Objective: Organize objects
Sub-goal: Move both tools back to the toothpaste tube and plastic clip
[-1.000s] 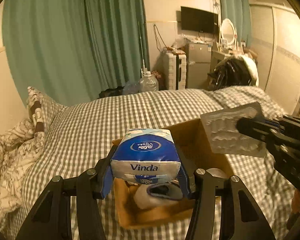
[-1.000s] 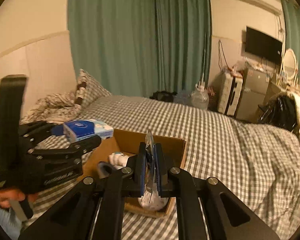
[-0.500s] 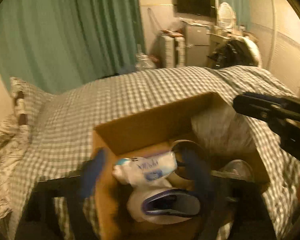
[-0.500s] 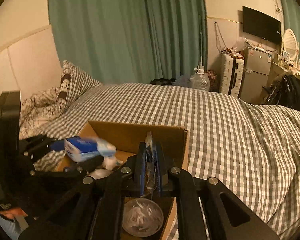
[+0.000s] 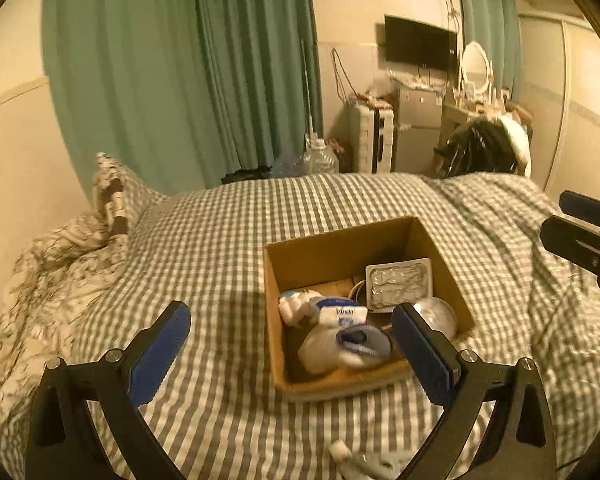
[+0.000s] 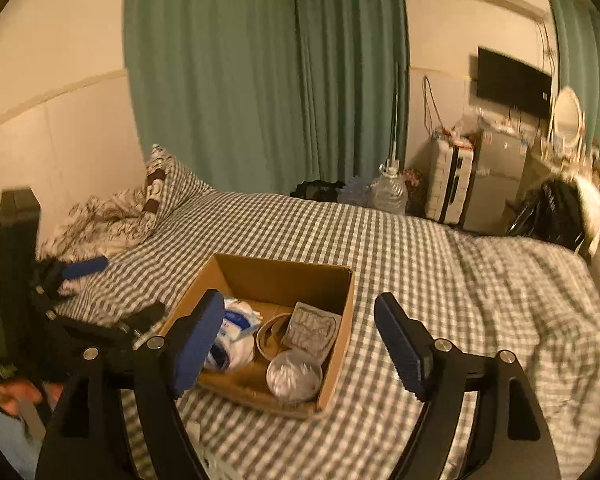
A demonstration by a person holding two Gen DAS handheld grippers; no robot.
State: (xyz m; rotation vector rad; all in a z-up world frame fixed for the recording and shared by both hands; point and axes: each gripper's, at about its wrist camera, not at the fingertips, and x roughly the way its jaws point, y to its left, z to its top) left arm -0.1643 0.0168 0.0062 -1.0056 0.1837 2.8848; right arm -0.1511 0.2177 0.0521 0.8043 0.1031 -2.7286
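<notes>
A brown cardboard box (image 5: pixel 342 248) sits on the grey checked bedspread (image 5: pixel 220 248), its top open. The left gripper (image 5: pixel 292 346) hangs over the near side of the box with its blue-padded fingers (image 5: pixel 162 354) spread wide and nothing between them; the right gripper (image 6: pixel 300 340) is likewise wide apart and empty above the box (image 6: pixel 284 276). Inside lie a blue and white Vinda tissue pack (image 5: pixel 342 314), a silvery blister tray (image 5: pixel 398 286) leaning toward the far right corner, a round clear lid or dish (image 5: pixel 438 316) at the near right, and a white and blue sock-like bundle (image 5: pixel 346 346) (blurred, hard to name for sure). Green curtains (image 5: pixel 180 80) hang behind the bed
</notes>
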